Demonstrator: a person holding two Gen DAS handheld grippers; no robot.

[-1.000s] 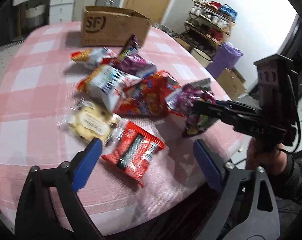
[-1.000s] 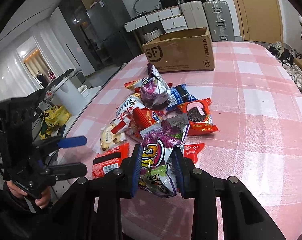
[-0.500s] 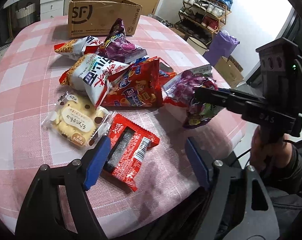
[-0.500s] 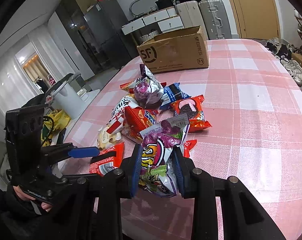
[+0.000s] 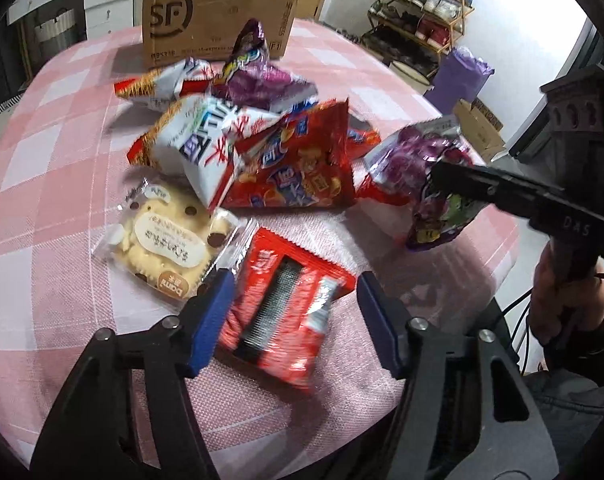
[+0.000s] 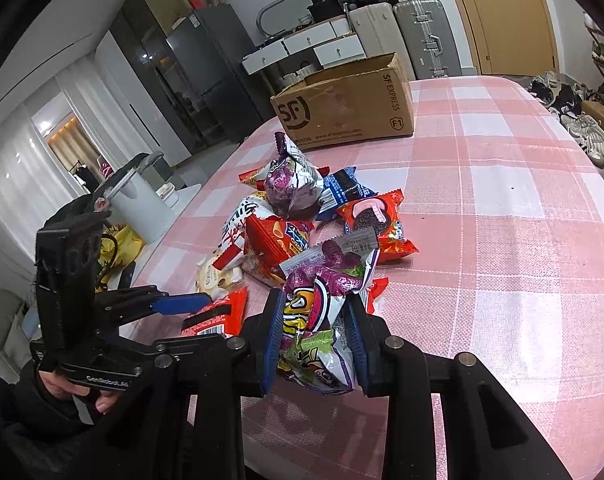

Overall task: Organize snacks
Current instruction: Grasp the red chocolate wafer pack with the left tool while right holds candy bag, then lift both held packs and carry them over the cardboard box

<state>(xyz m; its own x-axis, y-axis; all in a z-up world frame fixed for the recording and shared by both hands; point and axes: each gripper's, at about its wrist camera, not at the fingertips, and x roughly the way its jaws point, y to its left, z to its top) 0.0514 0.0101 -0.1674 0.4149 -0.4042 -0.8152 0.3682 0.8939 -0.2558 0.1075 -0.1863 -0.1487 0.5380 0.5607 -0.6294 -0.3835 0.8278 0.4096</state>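
Left gripper (image 5: 293, 320) closing around red packet (image 5: 281, 312), cookie pack (image 5: 165, 240) beside; right gripper (image 6: 314, 340) clenched on purple bag (image 6: 322, 320); snack pile (image 6: 293, 216) before cardboard box (image 6: 346, 108).

Suitcases (image 6: 398, 32), fridge (image 6: 205, 76), shoe rack (image 5: 418, 12)

The left gripper (image 5: 291, 318) has come down and forward over the red packet (image 5: 281, 316), which a second ago lay ahead of its fingertips and now sits between them. Its jaws have just been closing (left pad at the packet's edge, right pad with a gap beside it).
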